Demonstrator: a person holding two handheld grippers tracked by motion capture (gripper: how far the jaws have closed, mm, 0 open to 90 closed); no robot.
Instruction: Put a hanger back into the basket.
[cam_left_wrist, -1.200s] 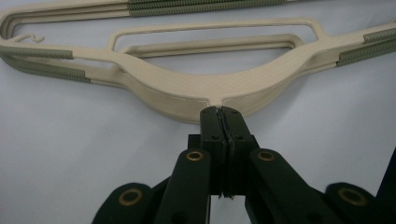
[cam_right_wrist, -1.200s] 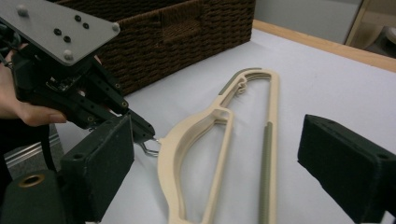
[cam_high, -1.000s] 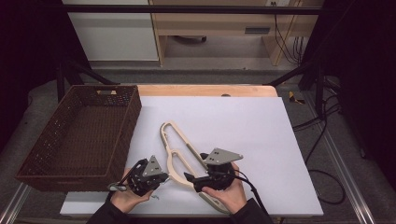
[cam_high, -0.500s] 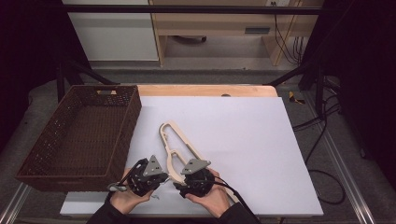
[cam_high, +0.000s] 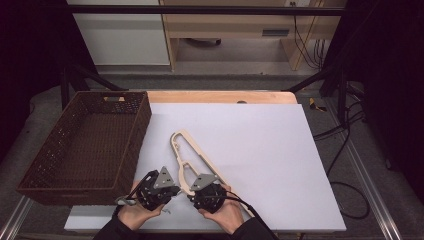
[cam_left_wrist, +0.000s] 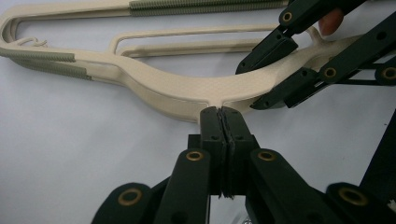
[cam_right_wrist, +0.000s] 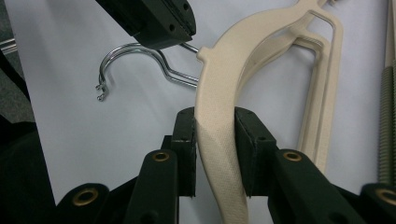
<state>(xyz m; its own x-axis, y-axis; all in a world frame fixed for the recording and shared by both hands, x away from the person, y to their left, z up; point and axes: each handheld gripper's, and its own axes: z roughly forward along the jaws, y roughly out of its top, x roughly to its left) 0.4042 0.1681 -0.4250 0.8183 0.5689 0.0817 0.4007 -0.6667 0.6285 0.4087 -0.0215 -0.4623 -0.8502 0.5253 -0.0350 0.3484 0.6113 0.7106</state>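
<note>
Lay flat on the white sheet of the bench (cam_high: 260, 145), near the front edge and just right of a brown wicker basket (cam_high: 80, 150): a cream plastic hanger (cam_high: 187, 155), long and narrow, with a curved shoulder, thin inner bars and ribbed grey-green grip strips along its arms. Bore a fine woven texture on the broad curved part, seen in the right gripper view. Ended in a bright metal hook (cam_right_wrist: 135, 65) bent into a rounded crook over the sheet. Was clamped across the curved shoulder by the right gripper (cam_right_wrist: 217, 149), both black jaws pressed against the cream plastic. Was met at the base of the neck by the left gripper (cam_left_wrist: 222, 140), jaws drawn fully together with the tips right at the plastic; could not tell whether anything was pinched between them.
</note>
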